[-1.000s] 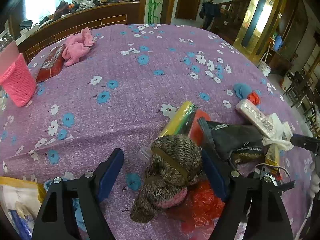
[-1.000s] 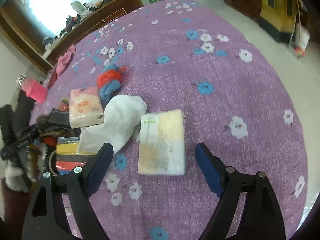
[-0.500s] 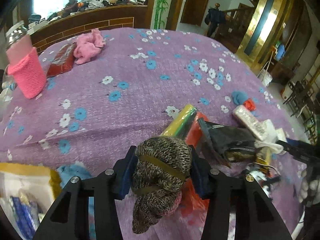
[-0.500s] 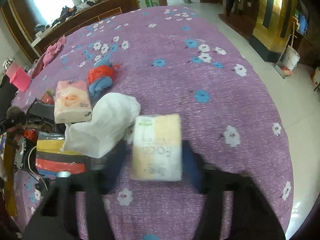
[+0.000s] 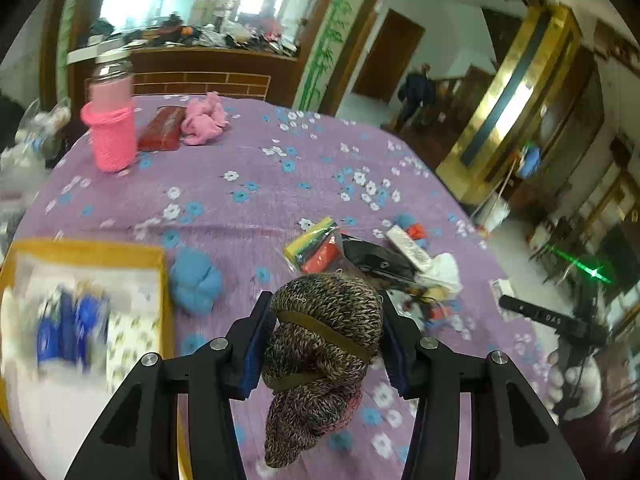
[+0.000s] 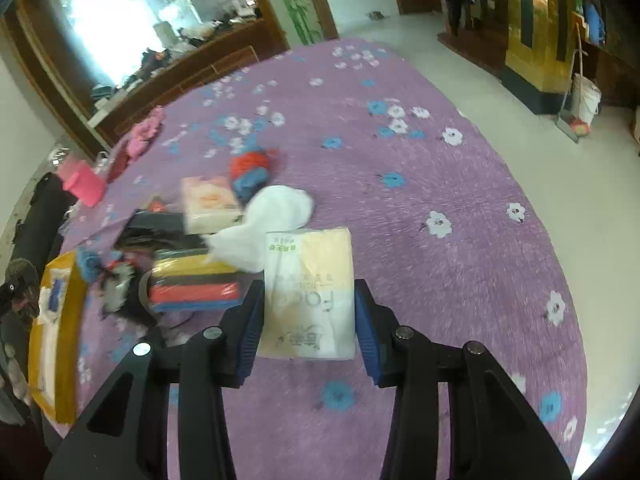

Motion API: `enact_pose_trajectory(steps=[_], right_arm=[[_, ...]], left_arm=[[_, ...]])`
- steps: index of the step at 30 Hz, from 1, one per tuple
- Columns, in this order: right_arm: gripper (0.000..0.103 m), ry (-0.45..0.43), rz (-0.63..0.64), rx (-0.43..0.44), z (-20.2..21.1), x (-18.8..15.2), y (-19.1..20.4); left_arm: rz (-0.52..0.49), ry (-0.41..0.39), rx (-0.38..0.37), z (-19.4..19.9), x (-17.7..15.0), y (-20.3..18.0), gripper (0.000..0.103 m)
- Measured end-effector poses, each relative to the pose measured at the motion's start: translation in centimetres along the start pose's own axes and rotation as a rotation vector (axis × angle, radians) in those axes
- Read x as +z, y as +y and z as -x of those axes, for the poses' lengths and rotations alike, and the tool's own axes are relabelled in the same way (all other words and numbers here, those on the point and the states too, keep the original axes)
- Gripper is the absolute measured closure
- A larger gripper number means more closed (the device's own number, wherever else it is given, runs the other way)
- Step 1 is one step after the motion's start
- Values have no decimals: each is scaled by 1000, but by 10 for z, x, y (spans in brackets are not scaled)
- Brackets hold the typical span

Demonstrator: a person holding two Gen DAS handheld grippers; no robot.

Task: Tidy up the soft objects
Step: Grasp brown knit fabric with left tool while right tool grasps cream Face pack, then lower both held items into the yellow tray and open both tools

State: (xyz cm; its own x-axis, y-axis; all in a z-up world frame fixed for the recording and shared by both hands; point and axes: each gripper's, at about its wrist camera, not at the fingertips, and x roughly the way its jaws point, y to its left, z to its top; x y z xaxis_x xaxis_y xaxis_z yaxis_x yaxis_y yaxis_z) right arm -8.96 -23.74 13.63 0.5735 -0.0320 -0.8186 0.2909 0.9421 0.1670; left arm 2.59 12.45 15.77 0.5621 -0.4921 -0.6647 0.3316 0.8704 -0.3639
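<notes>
So my left gripper [image 5: 326, 344] has just clamped down on the rolled brown knit socks [image 5: 320, 354], which hang clear of the purple floral tablecloth [image 5: 256, 192] with the long axis running 12 to 6 and the loose tail drooping toward 6; I reckon that floppy tail could snag the yellow-rimmed bin [image 5: 84, 246] at 9 o'clock or slip out. On the right, my right gripper [image 6: 308, 322] has just squeezed onto the yellow-and-white tissue pack [image 6: 310, 292], long axis pointing 12, and that slick wrapper might slide out or drag the white cloth [image 6: 268, 226] touching its 11 o'clock corner.
</notes>
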Motion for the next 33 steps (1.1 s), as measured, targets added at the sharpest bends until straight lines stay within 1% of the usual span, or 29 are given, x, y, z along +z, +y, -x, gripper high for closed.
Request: enact_pose_trajectory(steps=[4,6,11,13,16,17,19,21,25,29,33], right_arm=[[63,-27,27,44,22,-11,22],[63,-32,45,75,30,-16,39],[62,-19,131,166,42,-34,91],[62,-5,179,210,42,-41,122],[62,13,241,258,37,-49,161],[62,27,266,283,32,-51,180],[62,55,297,319,23,-56,206],[62,86,335,349,11,-61,236],[62,150,409,389,-18,-73,296],[62,214,455,431,-45,-88,344],[62,267,504,441,-68,-102,378]], left_arm=[[66,-57,-27,38,-26,13,55],[94,-84,-27,55,-42,21,55],[125,-110,34,91,-79,49,55],[145,-117,50,101,-87,60,55],[198,-134,71,120,-99,85,55],[217,-142,80,128,-102,96,55],[247,-153,90,138,-105,113,55],[297,-157,105,146,-109,133,55],[354,-141,119,148,-110,160,55],[395,-98,156,140,-101,182,55],[418,-48,186,128,-86,198,55]])
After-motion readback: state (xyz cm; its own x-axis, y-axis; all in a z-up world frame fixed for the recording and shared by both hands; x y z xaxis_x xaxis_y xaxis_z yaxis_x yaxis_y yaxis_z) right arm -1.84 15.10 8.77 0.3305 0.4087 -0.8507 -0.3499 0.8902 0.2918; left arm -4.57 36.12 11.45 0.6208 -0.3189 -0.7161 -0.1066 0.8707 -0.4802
